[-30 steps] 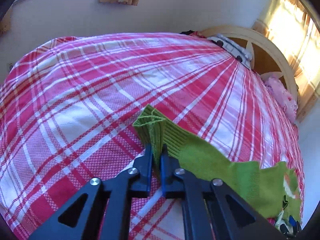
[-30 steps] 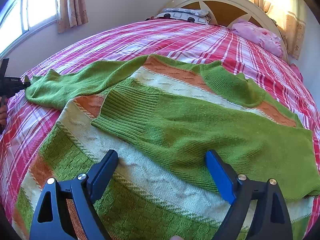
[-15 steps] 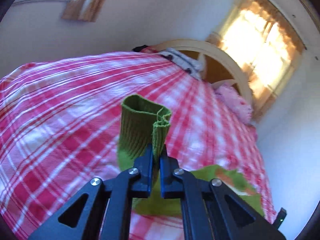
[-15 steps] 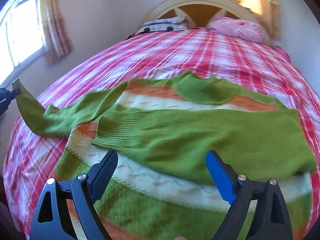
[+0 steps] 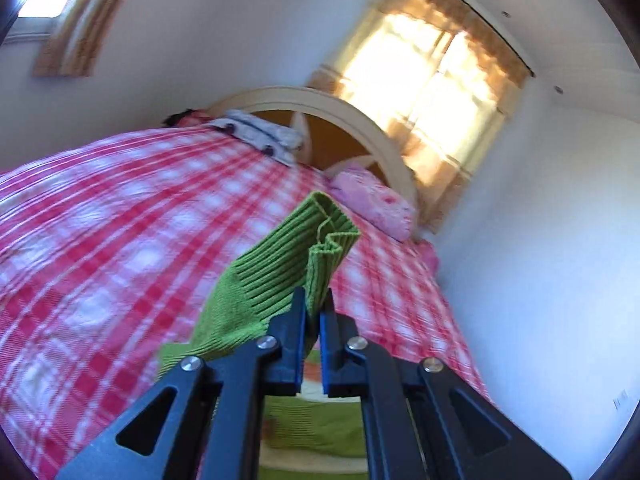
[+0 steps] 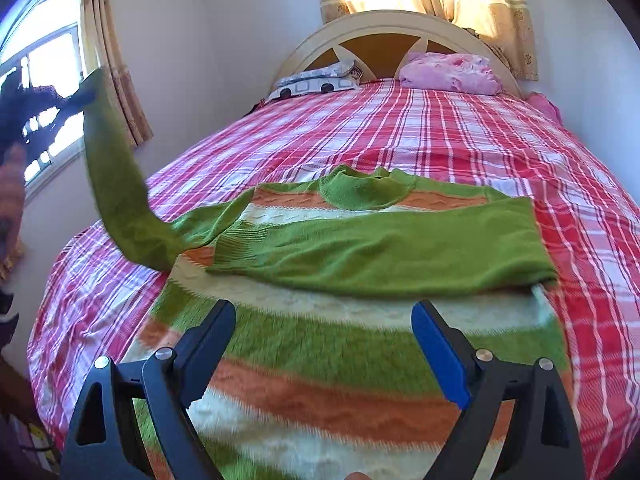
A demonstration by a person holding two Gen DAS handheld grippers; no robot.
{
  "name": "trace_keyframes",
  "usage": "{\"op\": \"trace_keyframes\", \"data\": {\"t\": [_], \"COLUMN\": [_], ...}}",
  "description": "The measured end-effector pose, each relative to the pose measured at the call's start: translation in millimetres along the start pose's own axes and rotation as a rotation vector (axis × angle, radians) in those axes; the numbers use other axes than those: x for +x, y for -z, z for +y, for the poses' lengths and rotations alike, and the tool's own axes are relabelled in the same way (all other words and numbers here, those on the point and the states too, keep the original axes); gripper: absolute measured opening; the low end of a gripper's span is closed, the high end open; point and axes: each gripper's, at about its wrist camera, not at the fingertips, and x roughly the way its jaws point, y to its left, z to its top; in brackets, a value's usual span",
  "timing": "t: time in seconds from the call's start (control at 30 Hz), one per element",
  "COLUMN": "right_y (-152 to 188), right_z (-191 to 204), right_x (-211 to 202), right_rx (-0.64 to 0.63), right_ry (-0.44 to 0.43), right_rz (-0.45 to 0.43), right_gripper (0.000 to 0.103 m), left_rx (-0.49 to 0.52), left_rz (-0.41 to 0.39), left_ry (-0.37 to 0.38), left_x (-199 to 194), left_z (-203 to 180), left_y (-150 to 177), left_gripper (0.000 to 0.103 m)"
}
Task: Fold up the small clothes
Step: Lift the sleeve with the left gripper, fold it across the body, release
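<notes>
Left gripper is found clamped on the ribbed cuff of the green sleeve, the knit being pinched between jaws drawn nearly together, with the cuff end standing bunched above the tips. Right gripper is seen with its jaws spread wide and nothing between them, hovering over the lower body of the striped sweater. The sweater is laid flat on the plaid bedspread, neckline toward the headboard; one sleeve is already folded across the chest, while the held sleeve is raised clear of the bed at the sweater's left side, as shown in the right wrist view. The step in hand is judged to be the folding of this second sleeve across the body. For a sound result, the cuff should be carried over the chest and lowered onto the sleeve already laid there before the clamp is released, so that no twist is set into the knit; the body could be steadied by the free gripper should it begin to drag. Slack bunching at the shoulder is noted as the likely fault. No containers are observed in either view; only a pink pillow and a patterned pillow are recorded at the head of the bed.
</notes>
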Motion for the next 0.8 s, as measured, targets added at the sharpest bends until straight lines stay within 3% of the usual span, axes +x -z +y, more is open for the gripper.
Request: {"op": "trace_keyframes", "data": {"t": [0.4, 0.53, 0.8], "right_y": [36, 48, 77], "right_z": [-38, -40, -52], "right_x": [-50, -58, -62], "right_rx": [0.114, 0.125, 0.170], "right_ry": [0.010, 0.012, 0.031], "right_rz": [-0.021, -0.031, 0.001], "right_gripper": [0.090, 0.090, 0.090], "left_rx": [0.060, 0.089, 0.179], "left_rz": [0.096, 0.132, 0.277], "left_ry": [0.138, 0.141, 0.098], "left_x": [62, 87, 149], "left_z": [-111, -141, -182], "left_y": [43, 76, 151], "left_gripper": [0.006, 0.006, 0.006]}}
